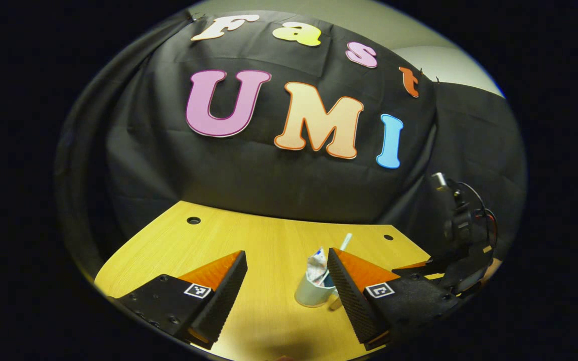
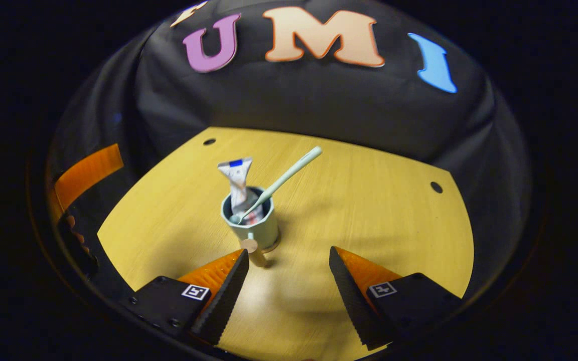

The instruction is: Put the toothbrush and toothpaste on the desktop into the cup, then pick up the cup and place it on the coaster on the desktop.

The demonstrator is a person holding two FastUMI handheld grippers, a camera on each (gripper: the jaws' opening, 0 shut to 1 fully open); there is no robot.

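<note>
Both grippers hang clear of the desk, nothing between their fingers. In the right gripper view the right gripper (image 2: pixel 286 286) has its fingers spread wide at the bottom of the frame, and just above them, at centre, stands the cup (image 2: pixel 255 224) on the yellow desktop (image 2: pixel 369 215). The toothpaste (image 2: pixel 239 185) stands crumpled inside it, and the toothbrush (image 2: pixel 284 179) leans out toward the upper right. A brown edge, perhaps the coaster (image 2: pixel 271 246), peeks out under the cup's base. In the left gripper view the left gripper (image 1: pixel 286 286) is spread apart too, with the cup (image 1: pixel 311 292) low and centre, close beside the right-hand finger (image 1: pixel 349 296).
</note>
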